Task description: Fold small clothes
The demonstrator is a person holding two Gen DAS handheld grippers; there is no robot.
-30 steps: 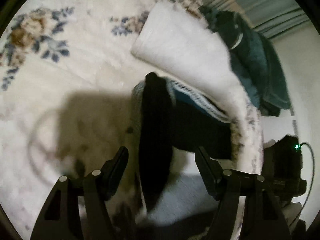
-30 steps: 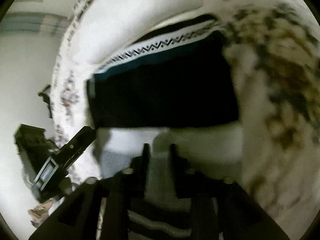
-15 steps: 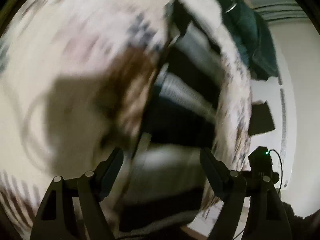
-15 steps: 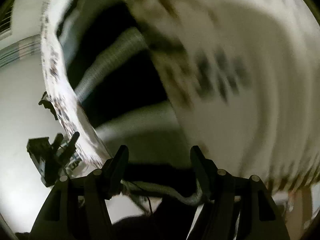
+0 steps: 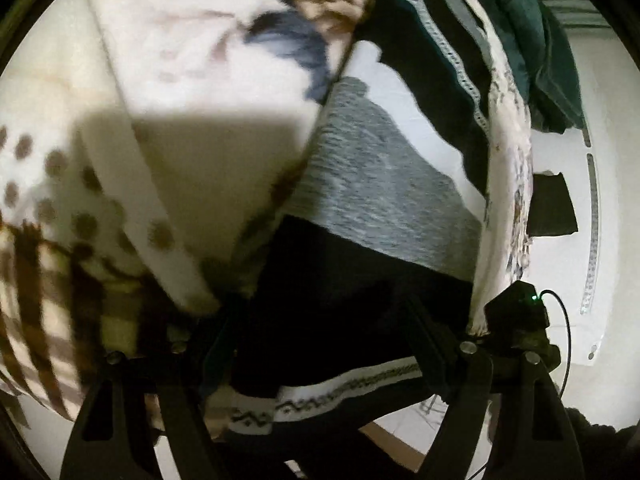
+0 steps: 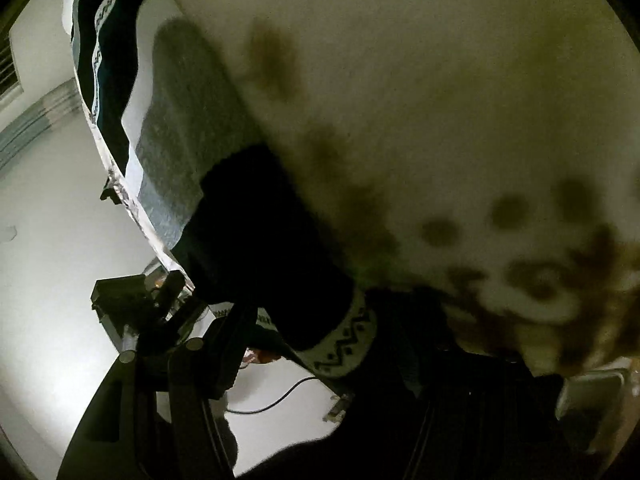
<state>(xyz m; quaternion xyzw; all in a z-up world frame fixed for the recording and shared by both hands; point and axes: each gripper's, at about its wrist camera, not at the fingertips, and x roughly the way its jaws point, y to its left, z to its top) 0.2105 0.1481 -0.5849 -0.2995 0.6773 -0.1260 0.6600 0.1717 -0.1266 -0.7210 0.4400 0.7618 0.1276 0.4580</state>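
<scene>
A striped knit garment with black, grey and white bands and a zigzag trim lies stretched along the edge of a floral cream blanket. My left gripper is open, its fingers straddling the garment's black band near the trimmed hem. In the right wrist view the same garment runs up the left side, its trimmed hem close to my right gripper. The right gripper is open, its jaws spread wide around the hem; the right finger is lost in shadow.
A dark green cloth pile lies beyond the garment at the blanket's far edge. The blanket edge drops off to a pale floor. A black device with a green light sits near the edge.
One second ago the right gripper was shut on the grey fabric; it has since opened. Both grippers have swung low toward the garment's trimmed hem, and the garment now lies stretched out.
</scene>
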